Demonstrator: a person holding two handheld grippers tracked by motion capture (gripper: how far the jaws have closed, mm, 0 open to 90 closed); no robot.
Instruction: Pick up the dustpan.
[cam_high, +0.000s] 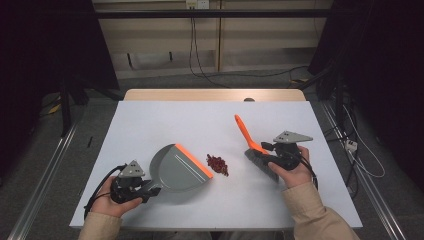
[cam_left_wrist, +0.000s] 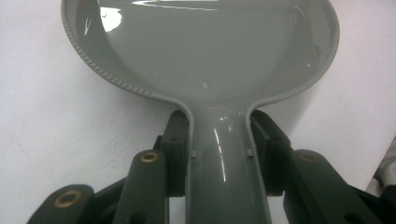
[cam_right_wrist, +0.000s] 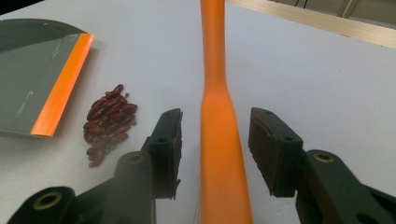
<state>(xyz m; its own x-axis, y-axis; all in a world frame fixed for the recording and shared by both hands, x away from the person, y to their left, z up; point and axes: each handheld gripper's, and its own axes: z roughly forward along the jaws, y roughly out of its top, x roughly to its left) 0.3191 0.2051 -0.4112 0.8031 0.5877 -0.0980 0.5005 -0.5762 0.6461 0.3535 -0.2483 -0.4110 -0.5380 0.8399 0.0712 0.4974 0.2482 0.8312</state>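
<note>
The white table is smooth and matte, with a pale wood edge at its far side.

The dustpan lies left of centre. It is grey moulded plastic, glossy inside, with a rounded back wall that carries a fine ribbed rim and a straight mouth edged by an orange rubber lip. Its long axis runs from the handle at about 8 o'clock to the mouth at about 2 o'clock, so the lip faces the beans. The left gripper, in the person's left hand at the table's near left, is clamped on the narrow grey handle, both black pads pressed against its sides in the left gripper view.

The brush sits right of centre. Its slim orange plastic handle points to about 11 o'clock and widens toward a dark bristle head at about 5 o'clock. The right gripper, in the right hand, straddles the handle; in the right gripper view its jaws stand apart, with a gap on each side of the handle.

The small heap of beans lies between lip and bristles: dark red, shiny, kidney-shaped, with a few smaller greenish ones among them.
</note>
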